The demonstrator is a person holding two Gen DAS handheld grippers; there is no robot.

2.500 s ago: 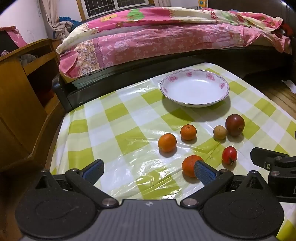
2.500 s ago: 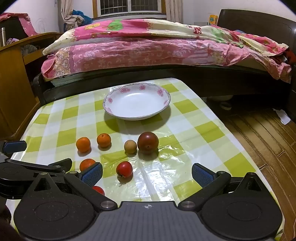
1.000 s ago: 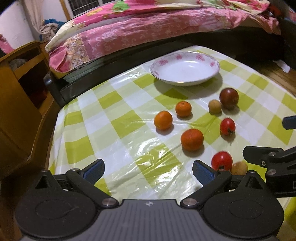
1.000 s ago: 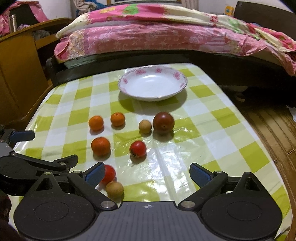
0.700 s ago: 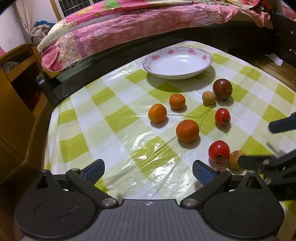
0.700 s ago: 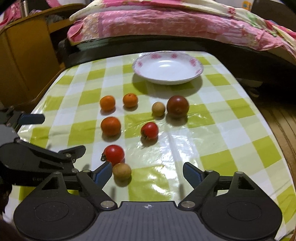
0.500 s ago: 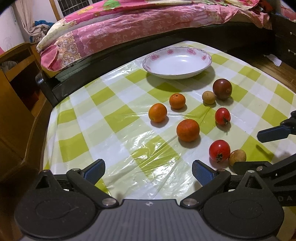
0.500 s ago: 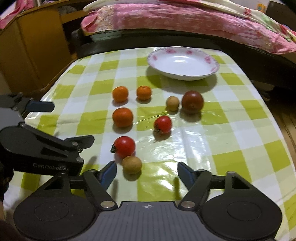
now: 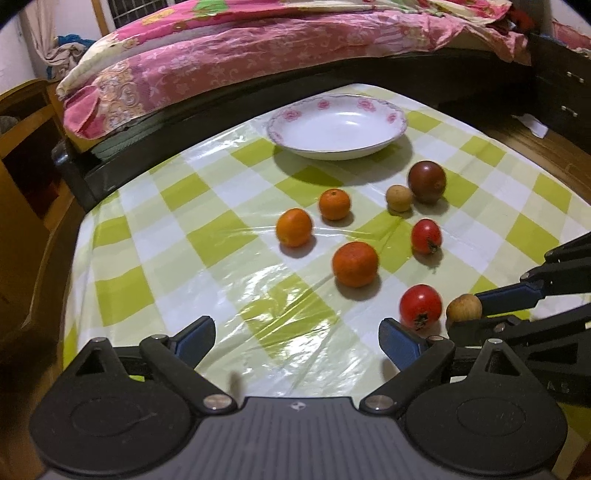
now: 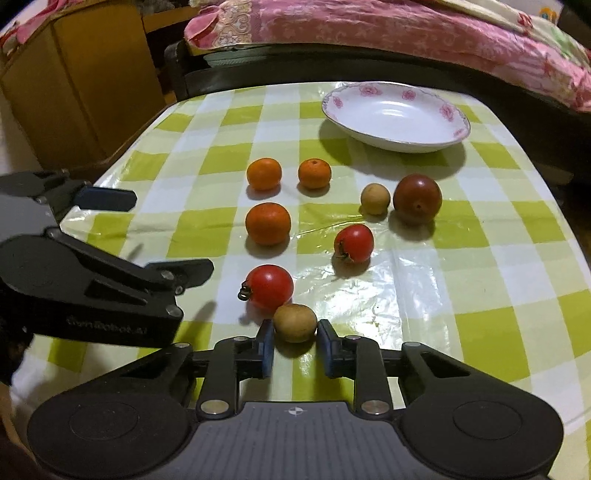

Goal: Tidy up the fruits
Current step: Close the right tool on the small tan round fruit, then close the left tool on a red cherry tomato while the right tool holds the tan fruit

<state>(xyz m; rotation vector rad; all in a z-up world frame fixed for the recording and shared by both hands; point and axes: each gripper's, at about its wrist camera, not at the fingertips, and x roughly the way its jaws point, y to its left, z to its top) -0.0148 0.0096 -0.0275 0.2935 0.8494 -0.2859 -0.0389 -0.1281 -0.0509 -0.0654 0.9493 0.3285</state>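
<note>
Green-and-white checked oilcloth covers the table (image 10: 480, 266), which stands in front of a bed (image 10: 388, 29) with pink floral bedding; a wooden cabinet (image 10: 74, 74) stands to the left.

At the near edge, the right gripper (image 10: 294, 349) has its jaws drawn in narrow around a small tan-brown fruit (image 10: 294, 322). The two blue pads (image 10: 266, 347) sit on either side of the fruit, touching it or very nearly so; firm contact cannot be confirmed. The fruit rests on the cloth, just in front of a red tomato (image 10: 269, 287), nearly touching it. In the left wrist view the same fruit (image 9: 464, 308) sits between the right gripper's fingers (image 9: 513, 297).

The left gripper (image 9: 297, 338) hangs above the table's near left part with its jaws spread wide and nothing between them.

Farther back lie a second red tomato (image 10: 354, 243), a large orange (image 10: 268, 223), two smaller oranges (image 10: 264, 173) (image 10: 314, 172), another small tan fruit (image 10: 375, 198), and beside it, almost touching, a dark reddish-brown round fruit (image 10: 417, 199). A white plate (image 10: 458, 114) with pink flowers on its rim stands at the far end, holding no fruit.
</note>
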